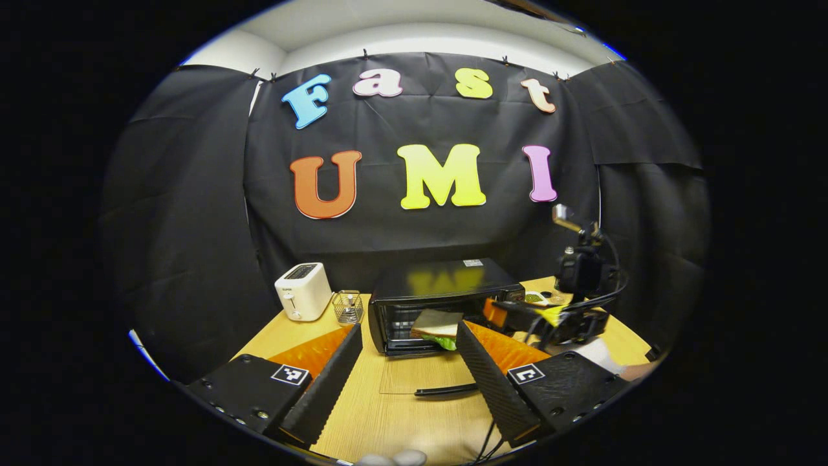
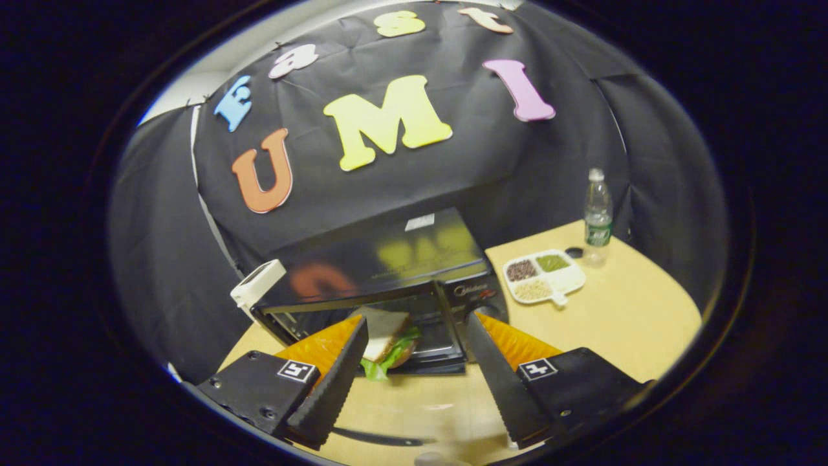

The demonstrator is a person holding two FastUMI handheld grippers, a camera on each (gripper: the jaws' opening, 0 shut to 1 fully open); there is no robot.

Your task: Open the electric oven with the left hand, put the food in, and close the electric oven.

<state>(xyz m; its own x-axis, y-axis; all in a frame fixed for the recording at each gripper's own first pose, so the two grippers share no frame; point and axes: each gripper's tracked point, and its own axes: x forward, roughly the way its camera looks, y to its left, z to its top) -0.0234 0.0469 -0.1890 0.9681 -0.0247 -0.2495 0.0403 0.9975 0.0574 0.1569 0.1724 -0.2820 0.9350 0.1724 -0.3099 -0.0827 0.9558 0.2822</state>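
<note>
Black oven (image 2: 388,285) with door down, sandwich (image 2: 386,343) at its mouth, beyond the spread right gripper (image 2: 414,382).

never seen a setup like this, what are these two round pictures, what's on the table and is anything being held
A person holds a two-finger gripper in each hand, and each carries a fisheye camera looking along its own fingers. In the left gripper view, the left gripper stands open and empty, with the right gripper farther off. On the wooden table sit a black electric oven, its glass door folded down, a toaster, a small wire basket, a divided snack tray and a water bottle. A sandwich lies in the oven mouth. The right gripper's jaws are open.
</note>
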